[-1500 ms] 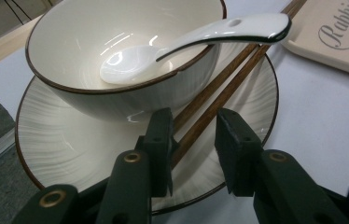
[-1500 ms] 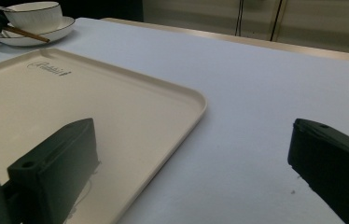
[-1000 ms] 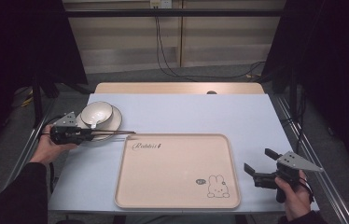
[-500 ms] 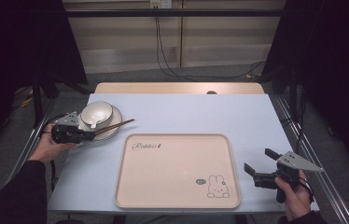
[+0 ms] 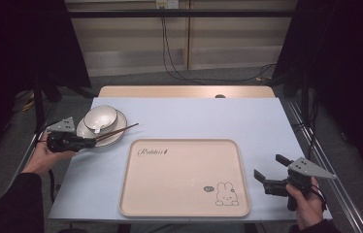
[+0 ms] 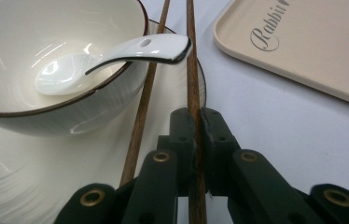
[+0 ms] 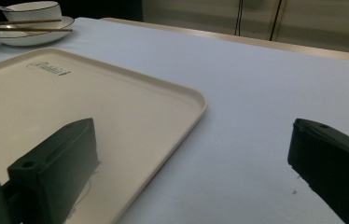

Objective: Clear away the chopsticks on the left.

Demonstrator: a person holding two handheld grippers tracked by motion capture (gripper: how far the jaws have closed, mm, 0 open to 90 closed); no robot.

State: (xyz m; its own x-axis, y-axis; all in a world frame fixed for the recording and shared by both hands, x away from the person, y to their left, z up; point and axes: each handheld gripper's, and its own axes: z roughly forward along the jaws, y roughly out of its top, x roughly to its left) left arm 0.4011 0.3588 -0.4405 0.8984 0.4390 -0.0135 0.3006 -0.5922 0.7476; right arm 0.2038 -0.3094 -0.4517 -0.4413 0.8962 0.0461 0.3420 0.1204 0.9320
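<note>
A pair of brown wooden chopsticks [image 5: 117,131] lies slanted across the white plate [image 5: 114,138] at the table's left, beside the white bowl [image 5: 100,119] that stands on it. A white spoon [image 6: 116,51] rests in the bowl [image 6: 46,93]. My left gripper [image 5: 91,142] is at the plate's near edge; in the left gripper view it [image 6: 194,114] is shut on the right chopstick [image 6: 191,56], while the other chopstick [image 6: 147,98] runs just left of the jaws. My right gripper [image 5: 268,166] is open, with nothing in it, to the right of the beige tray [image 5: 184,204].
The beige tray [image 7: 116,93], printed with a rabbit [image 5: 226,194], lies bare in the middle of the pale blue table [image 5: 208,116]. The person's hands come in at both lower corners. A wooden strip [image 5: 184,91] edges the table's far side.
My left gripper has swung the chopsticks from pointing right over the table to a slant over the plate, their far ends toward the back. The right gripper has stayed still.
</note>
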